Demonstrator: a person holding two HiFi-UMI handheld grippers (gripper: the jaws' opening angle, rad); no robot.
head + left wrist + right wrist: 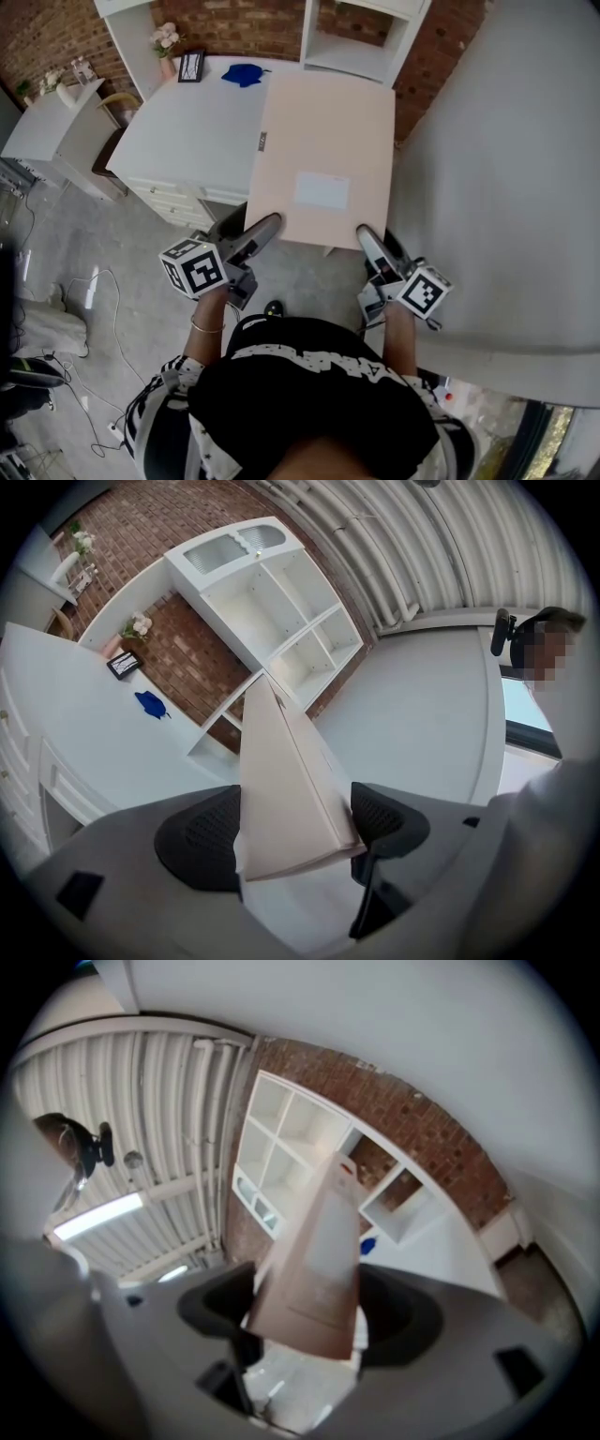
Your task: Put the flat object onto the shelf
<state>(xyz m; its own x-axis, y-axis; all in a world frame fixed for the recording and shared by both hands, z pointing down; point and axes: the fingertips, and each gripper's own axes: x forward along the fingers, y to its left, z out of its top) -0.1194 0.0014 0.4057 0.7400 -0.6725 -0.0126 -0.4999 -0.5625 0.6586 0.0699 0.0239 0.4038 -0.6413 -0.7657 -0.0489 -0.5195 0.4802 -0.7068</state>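
- Both my arms reach forward, with the left tool (pixel 266 227) and right tool (pixel 367 238) side by side in front of me, marker cubes turned up.
- Each tool is clamped on the near edge of the panel (pixel 323 150), the left near its left corner and the right near its right corner.
- The panel is in the air, carried only by the two tools. Its far part hangs over the right end of the white surface (pixel 192 131).
- From my head, the panel's broad beige face is up with a pale label (pixel 322 190) on it. Its long axis runs away from me toward the shelf (pixel 361 42).
- The left gripper view shows the panel nearly edge-on, thin between the pads, its far corner aimed at the shelf's open compartments.
- The right gripper view shows a broad face of the panel against the shelf, with a ribbed ceiling and a strip light off to one side.
- Only the head view shows the blue thing (pixel 244 74), the frame (pixel 191 65) and the flowers (pixel 166 39) together at the back of the surface.
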